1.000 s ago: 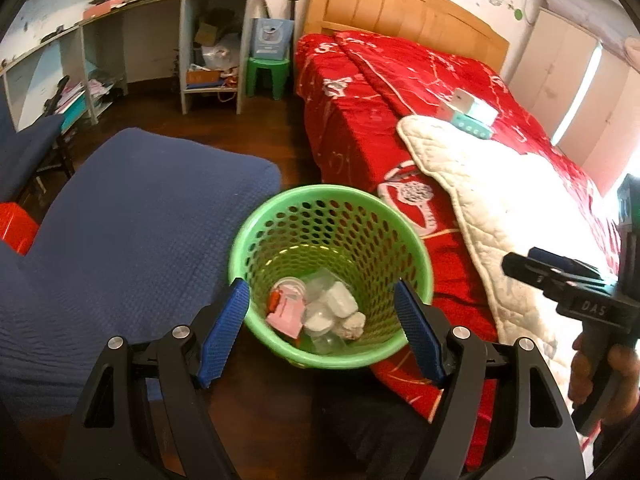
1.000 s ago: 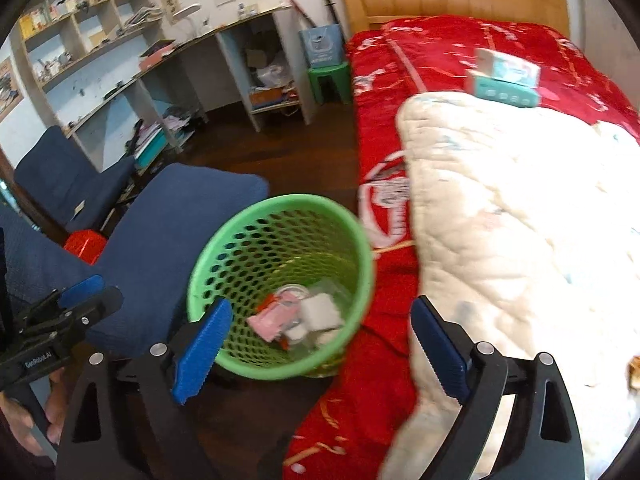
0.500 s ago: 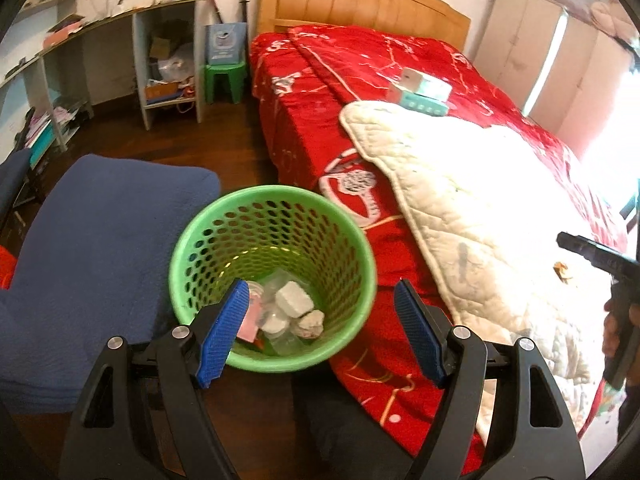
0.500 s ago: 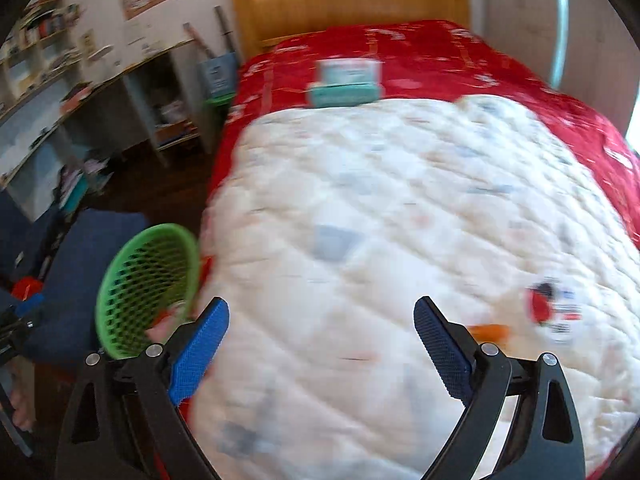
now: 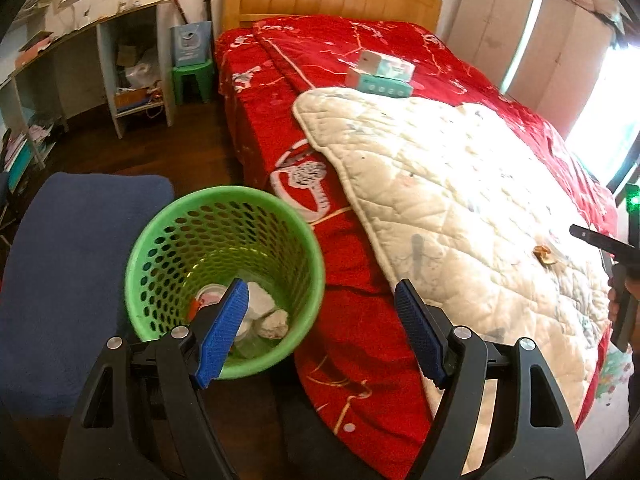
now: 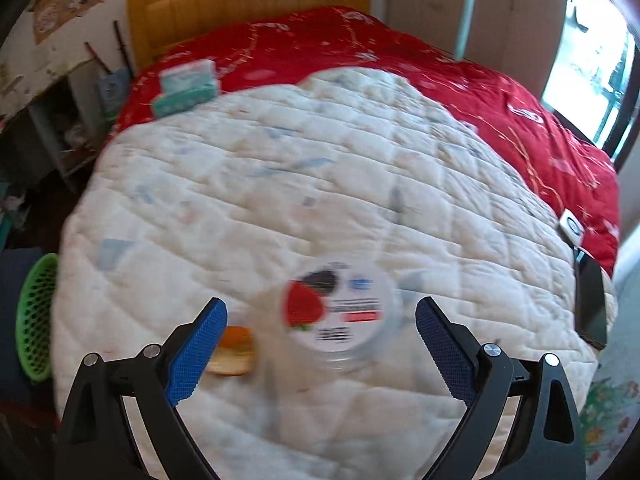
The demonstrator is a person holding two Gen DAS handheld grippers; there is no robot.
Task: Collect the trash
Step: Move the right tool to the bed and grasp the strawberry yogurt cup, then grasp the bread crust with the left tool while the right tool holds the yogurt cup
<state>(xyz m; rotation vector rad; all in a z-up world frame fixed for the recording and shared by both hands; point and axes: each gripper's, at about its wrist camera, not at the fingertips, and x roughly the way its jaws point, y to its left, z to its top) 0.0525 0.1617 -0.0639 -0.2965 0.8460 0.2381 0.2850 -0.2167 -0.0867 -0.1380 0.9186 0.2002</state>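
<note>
A green perforated trash basket point(image 5: 168, 264) stands on the floor by the bed and holds several scraps; its edge shows in the right wrist view point(image 6: 34, 320). My left gripper point(image 5: 322, 328) is open and empty, above the basket's right rim. My right gripper point(image 6: 322, 336) is open and empty over the white quilt point(image 6: 280, 184), with a clear round lidded container point(image 6: 340, 312) with a strawberry label lying between its fingers. An orange-and-tan scrap point(image 6: 234, 350) lies beside the left finger; it also shows in the left wrist view point(image 5: 544, 254).
A bed with a red cover point(image 5: 280, 80) holds two stacked tissue boxes point(image 5: 380, 76). A blue cushioned seat point(image 5: 68, 264) is left of the basket. A dark phone point(image 6: 592, 300) lies at the quilt's right edge. A desk with shelves point(image 5: 132, 64) and a green stool point(image 5: 192, 80) stand beyond.
My right gripper swung from the basket to over the quilt and closed in on the round container. The left gripper's view shifted right; the basket now sits lower left.
</note>
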